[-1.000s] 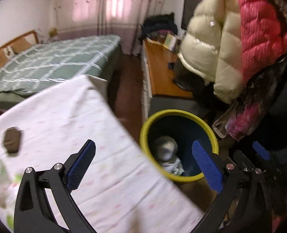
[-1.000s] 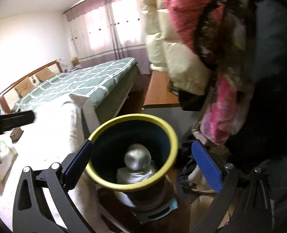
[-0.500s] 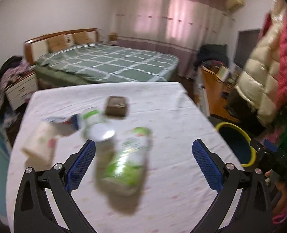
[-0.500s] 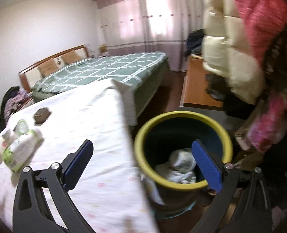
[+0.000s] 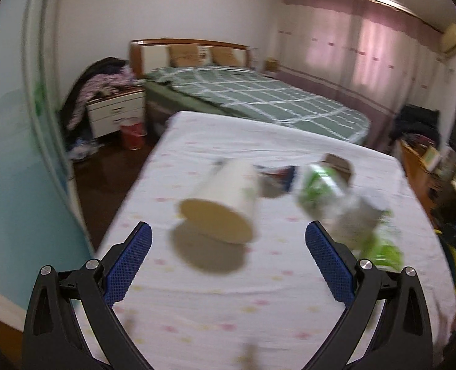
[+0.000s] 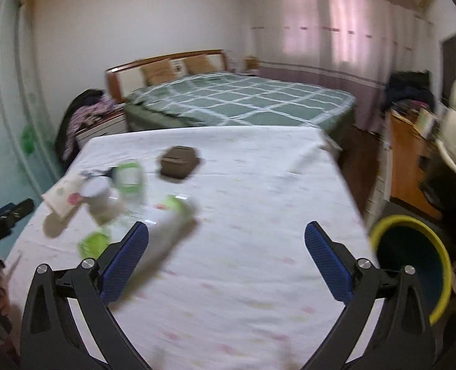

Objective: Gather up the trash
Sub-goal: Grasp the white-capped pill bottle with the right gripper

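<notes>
Both views have swung away from the bin and now face the worktop, so a drop-off looks finished and a fresh pick-up is beginning. A second ago the cameras looked down into the yellow-rimmed bin, where crumpled waste lay; now it sits low at the right edge of the right view, off the worktop's right side.

The left hand-held gripper has its jaws wide apart and empty, aimed at a paper cup lying on its side, its open mouth toward the camera. Just right of it lie a green-labelled bottle and more green-and-clear wrapping, all blurred, with a brown box behind. The right hand-held gripper is also spread and empty, over bare cloth right of the pile.

The trash clusters toward the worktop's left half. The cup lies near the left edge, beyond which the floor drops away beside a pale blue wall, so a nudge leftward could roll it off. The right half is bare and gives the easier path back to the bin. The bed stands just past the far edge.
</notes>
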`<state>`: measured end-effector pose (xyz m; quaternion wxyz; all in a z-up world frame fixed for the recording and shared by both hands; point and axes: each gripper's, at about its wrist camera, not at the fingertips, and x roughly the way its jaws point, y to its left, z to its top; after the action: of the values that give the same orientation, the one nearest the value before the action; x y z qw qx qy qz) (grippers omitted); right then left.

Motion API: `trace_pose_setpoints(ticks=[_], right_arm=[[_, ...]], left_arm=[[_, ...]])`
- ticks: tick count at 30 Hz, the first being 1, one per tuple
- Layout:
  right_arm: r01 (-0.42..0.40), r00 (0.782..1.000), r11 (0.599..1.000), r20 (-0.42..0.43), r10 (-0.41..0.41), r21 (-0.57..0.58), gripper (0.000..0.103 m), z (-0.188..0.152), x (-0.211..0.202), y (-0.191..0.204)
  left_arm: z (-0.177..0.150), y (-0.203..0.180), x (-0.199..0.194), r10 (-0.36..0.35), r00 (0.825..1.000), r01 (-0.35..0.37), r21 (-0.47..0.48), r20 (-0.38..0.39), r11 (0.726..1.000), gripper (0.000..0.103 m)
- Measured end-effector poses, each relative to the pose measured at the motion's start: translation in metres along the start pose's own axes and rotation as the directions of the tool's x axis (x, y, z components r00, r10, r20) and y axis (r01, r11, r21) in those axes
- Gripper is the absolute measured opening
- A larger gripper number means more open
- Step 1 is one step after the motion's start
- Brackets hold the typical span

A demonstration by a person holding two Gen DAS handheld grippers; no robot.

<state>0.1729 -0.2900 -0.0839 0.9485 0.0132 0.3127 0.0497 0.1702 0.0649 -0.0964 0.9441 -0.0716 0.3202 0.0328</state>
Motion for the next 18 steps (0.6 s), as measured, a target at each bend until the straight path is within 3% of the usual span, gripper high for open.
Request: trace_pose_setpoints(ticks=[2,4,8,15,18], right_arm=[[-0.046,0.999,0.998,-0.002,0.046,-0.03,0.095,0.006,0.006,0.021],[-0.092,0.996,0.994,-0.022,0.091,-0.063,0.083,0.01,0.014,0.042],[-0.157,0.986,0.98,-0.079,0.148,-0.121,0.073,0.013,0.036,0.081],[-0.196,0.973,0.974,-0.143,0.179,-0.114,0.063,0.016,0.065,0.104],[-0.21,0.967,0.973,-0.167,0.192,-0.1,0.052,0.016,0.071,0.105]], left_arm=[[-0.003,0.019,0.003,0.035,0.999,-0.035,-0.027,0.002,0.999,0.098],[-0.005,0.027,0.005,0.05,0.999,-0.05,-0.044,-0.001,0.998,0.098],[-0.009,0.037,0.011,0.065,0.998,-0.065,-0.053,-0.009,0.996,0.098],[-0.01,0.028,0.017,0.075,0.997,-0.075,-0.037,-0.013,0.996,0.098],[-0.011,0.029,0.019,0.067,0.998,-0.068,-0.046,-0.019,0.997,0.098]])
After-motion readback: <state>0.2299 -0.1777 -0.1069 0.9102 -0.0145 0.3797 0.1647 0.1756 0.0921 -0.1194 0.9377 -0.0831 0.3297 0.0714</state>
